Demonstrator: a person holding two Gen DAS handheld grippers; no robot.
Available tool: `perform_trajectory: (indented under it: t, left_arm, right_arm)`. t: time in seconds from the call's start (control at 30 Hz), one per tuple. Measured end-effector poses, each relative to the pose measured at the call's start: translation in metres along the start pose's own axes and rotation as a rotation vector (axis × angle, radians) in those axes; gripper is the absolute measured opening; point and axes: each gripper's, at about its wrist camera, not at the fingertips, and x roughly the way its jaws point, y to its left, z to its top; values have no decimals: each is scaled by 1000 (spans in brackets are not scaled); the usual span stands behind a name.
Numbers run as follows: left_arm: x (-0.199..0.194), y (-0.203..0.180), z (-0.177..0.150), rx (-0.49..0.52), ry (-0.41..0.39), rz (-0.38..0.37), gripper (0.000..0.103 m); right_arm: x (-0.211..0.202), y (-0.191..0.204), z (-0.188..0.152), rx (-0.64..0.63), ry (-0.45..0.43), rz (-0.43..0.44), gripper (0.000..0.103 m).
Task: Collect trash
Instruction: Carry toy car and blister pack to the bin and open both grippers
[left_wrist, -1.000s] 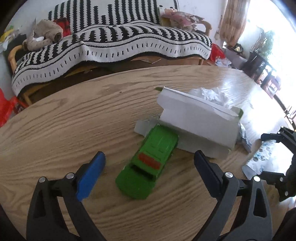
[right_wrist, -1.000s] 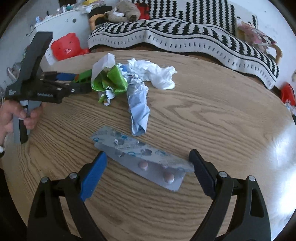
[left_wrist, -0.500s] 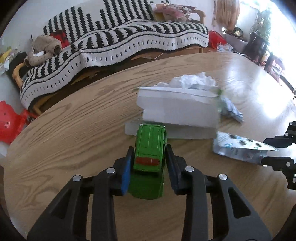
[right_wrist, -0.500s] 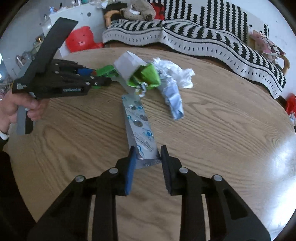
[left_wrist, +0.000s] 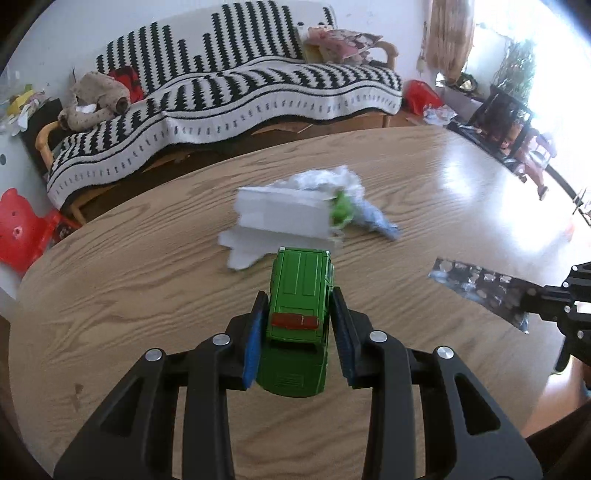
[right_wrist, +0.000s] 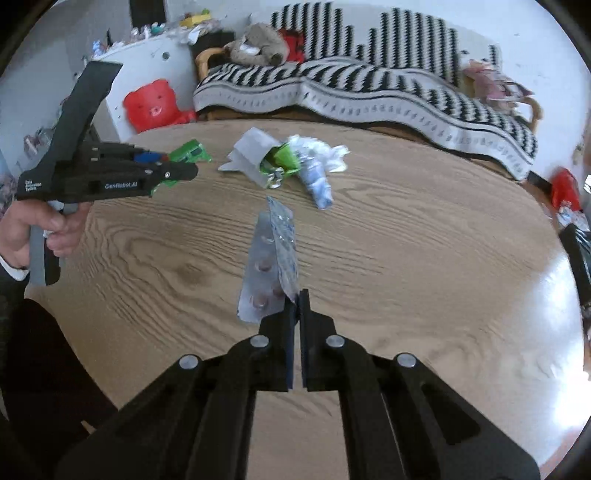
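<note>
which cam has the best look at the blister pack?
Right wrist. The blister pack hangs right ahead of the lens, pinched at its near end by the shut right gripper, pill pockets visible. The left wrist view shows it only small and blurred at the right edge, above the table.

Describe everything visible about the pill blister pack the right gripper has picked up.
The blister pack is a long, thin silver foil strip, creased lengthwise so two faces show. One face carries a few round pinkish pills near the gripped end; the other shows crinkled foil with bluish print. The right gripper, whose jaws have just closed, pinches its near end, and the strip sticks out ahead of the jaws above the wooden table. Nothing else touches it.
</note>
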Motion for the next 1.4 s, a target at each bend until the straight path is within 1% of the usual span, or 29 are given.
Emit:
perform_trajectory:
  t: [0.1,0.17,0.23,0.37,0.43,0.47,0.63,0.77,0.83,0.97,1.07,1.17,1.23,1.33,1.4]
  left_arm:
    - [-6,-29,1,3,-13,-50,33]
    - [-8,-54,3,28,-20,-81,33]
    - [-8,-88,6,69,-31,-115,33]
    - [-7,-157,10,146,-43,-187,33]
    - [-6,-184,10,169,-49,-214,33]
    - [-6,-202,9,181,-53,-233,33]
    - [-9,-268,1,223,-65,-325,34]
    - [-17,-326,-11,291,-73,-423,34]
    - [-18,-363,-22,337,-55,-491,34]
    - [-13,-417,-44,406,-1,-570,34]
    - [-7,-463,-65,461,50,-635,34]
    - [3,-495,-80,494,92,-684,34]
    - [7,-512,-87,509,104,-699,34]
    - [17,-538,-96,536,128,-722,34]
    - [23,-549,-100,545,144,-724,34]
  right_arm:
    - [-27,-14,-13,41,-26,-34,3]
    - [-47,-29,-25,80,-46,-69,3]
    - [-63,-42,-37,119,-61,-107,3]
    - [-100,-81,-71,230,-92,-211,3]
    - [-116,-98,-87,284,-104,-257,3]
    - [-127,-111,-99,323,-111,-288,3]
    - [-172,-160,-154,502,-135,-398,3]
    - [-206,-197,-209,680,-132,-495,3]
    - [-222,-214,-239,773,-124,-525,3]
    - [-239,-236,-283,896,-85,-577,3]
    - [-244,-254,-318,1000,-36,-571,3]
    - [-248,-269,-348,1063,7,-583,3]
    - [-252,-276,-365,1096,18,-584,3]
    - [-254,-278,-378,1121,34,-599,3]
    - [-257,-282,-388,1138,36,-599,3]
